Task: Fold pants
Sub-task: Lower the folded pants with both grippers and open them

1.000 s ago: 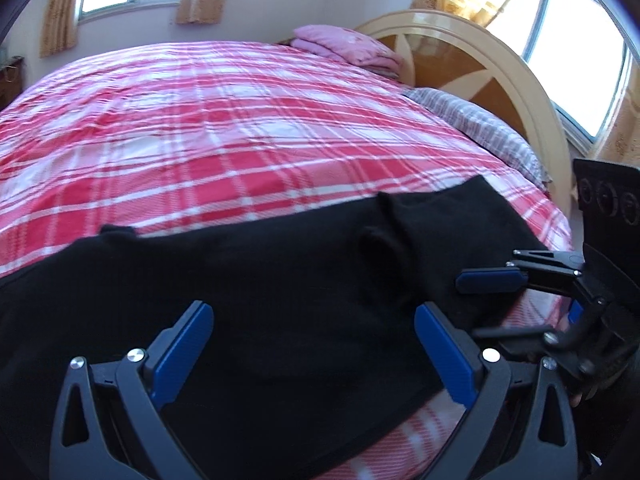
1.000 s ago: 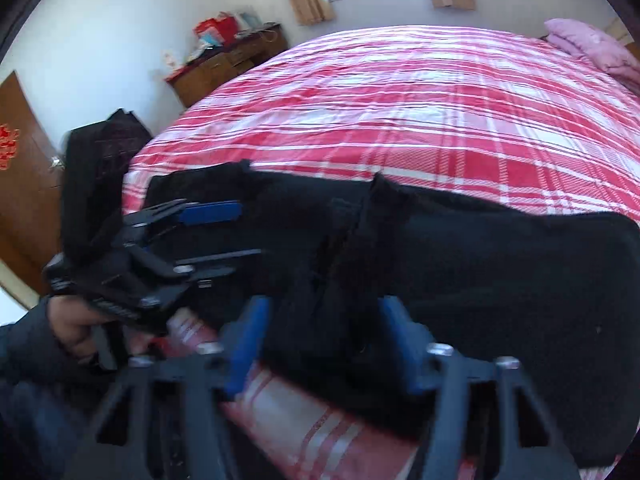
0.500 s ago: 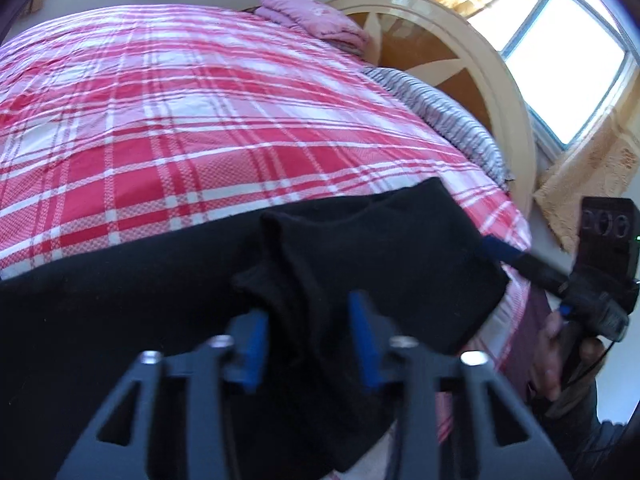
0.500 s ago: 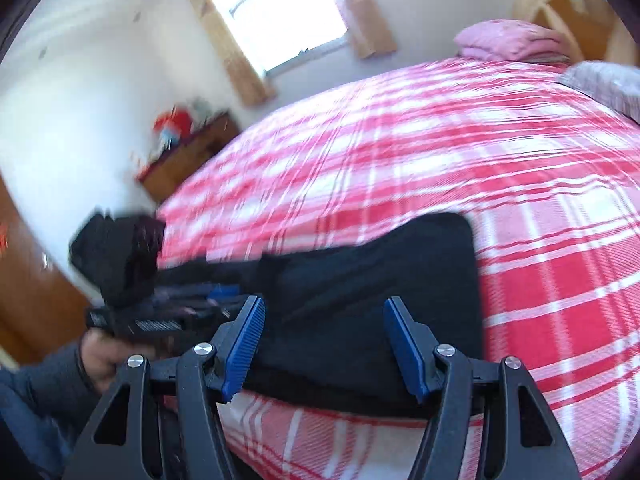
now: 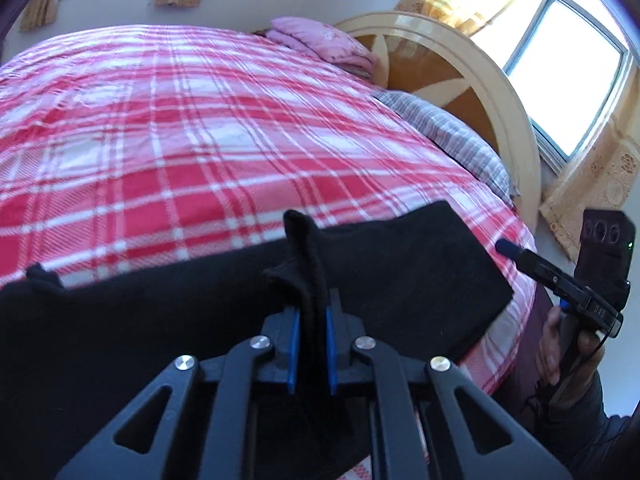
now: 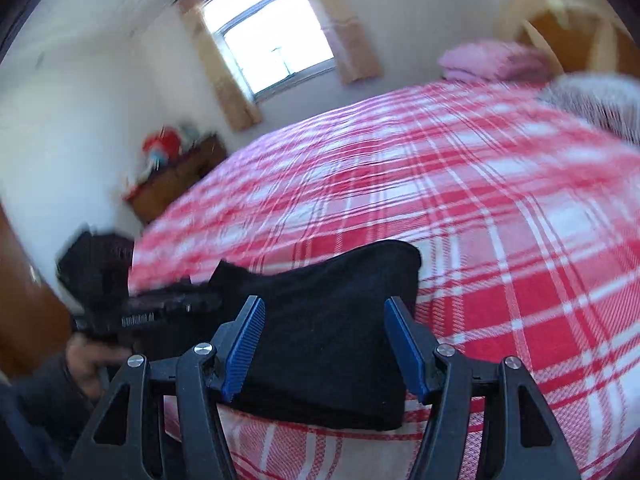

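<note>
**Black pants pinched at the near edge of a plaid bed**

A bedroom with pale walls and a curtained window point(image 6: 276, 40) frames a wide bed point(image 5: 192, 128) covered in red, pink and white plaid. A rounded cream and brown headboard point(image 5: 460, 80) stands at the bed's far right in the left wrist view, with a striped grey pillow point(image 5: 452, 136) in front of it and a folded pink blanket point(image 5: 324, 44) beside that. In the right wrist view a wooden dresser point(image 6: 176, 176) with blurred red items on top stands against the wall past the bed's left side.

The black pants point(image 5: 400, 276) lie across the near edge of the bed, running sideways, with one squared end lying flat toward the headboard side. A ridge of the cloth stands up from the flat part, in the middle of the left wrist view.

The left claw point(image 5: 312, 320) is nearly closed, its blue pads point(image 5: 294, 332) pressed on either side of that raised ridge of the pants, so the fabric is pinched between them. From the right wrist view the left claw point(image 6: 188, 304) shows as a dark, blurred shape at the pants' left end, held by a hand point(image 6: 88, 364).

The right claw point(image 6: 324, 344) is spread wide with nothing between its blue pads point(image 6: 244, 344); it is above the folded end of the pants point(image 6: 332, 320), which shows in the gap. In the left wrist view the right claw point(image 5: 508, 248) is off the bed's right corner, apart from the cloth.
</note>
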A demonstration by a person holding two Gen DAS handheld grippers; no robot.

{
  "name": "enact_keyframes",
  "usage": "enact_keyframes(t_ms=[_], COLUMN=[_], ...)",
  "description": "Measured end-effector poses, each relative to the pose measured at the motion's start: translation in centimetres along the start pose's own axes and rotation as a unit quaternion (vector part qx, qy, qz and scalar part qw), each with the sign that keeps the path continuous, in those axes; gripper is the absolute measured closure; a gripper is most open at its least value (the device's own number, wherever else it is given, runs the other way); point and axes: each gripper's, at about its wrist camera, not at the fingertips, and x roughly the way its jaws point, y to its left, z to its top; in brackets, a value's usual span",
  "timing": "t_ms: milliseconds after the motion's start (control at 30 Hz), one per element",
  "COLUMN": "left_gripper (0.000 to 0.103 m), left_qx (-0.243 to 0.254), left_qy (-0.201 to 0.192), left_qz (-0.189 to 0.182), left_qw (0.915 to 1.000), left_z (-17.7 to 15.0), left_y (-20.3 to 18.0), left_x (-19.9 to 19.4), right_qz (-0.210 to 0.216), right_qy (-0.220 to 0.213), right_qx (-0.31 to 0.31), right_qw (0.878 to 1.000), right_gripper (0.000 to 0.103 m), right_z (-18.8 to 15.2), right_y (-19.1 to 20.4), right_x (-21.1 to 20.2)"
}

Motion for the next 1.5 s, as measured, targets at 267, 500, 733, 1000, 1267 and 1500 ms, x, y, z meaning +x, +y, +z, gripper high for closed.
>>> enact_keyframes(t_ms=[267,500,733,1000,1267,1500], left_gripper=[0.091,0.091,0.057,0.054,0.043,0.042], left_qx=[0.009,0.007,0.056,0.059,0.044,0.025], left_qy=[-0.007,-0.005,0.011,-0.004,-0.014,-0.010], left_qz=[0.035,0.029,0.065,0.131,0.179,0.207], left_qw=[0.9993,0.9995,0.9962,0.9896,0.9828,0.9780], left_z=[-0.7,-1.6,-3.0,-3.0,-3.3,-4.5], left_y=[0.4,0.6,-1.5,-0.4,1.6,4.5], left_x=[-0.7,-1.4,-1.2,-2.5,-4.9,-6.6], right_qz=[-0.044,-0.042,-0.104,-0.077,-0.026,0.012], right_qy=[0.025,0.063,0.122,0.056,0.075,0.124], right_qx=[-0.020,-0.069,-0.106,-0.110,-0.148,-0.181], right_qw=[0.999,0.995,0.981,0.989,0.986,0.976], right_gripper=[0.039,0.039,0.039,0.039,0.039,0.039], right_z=[0.0,-1.9,-3.3,-1.3,0.5,-1.0], right_y=[-1.5,0.0,0.0,2.2,8.4,13.6], right_x=[-1.9,0.0,1.9,-0.8,5.3,11.3])
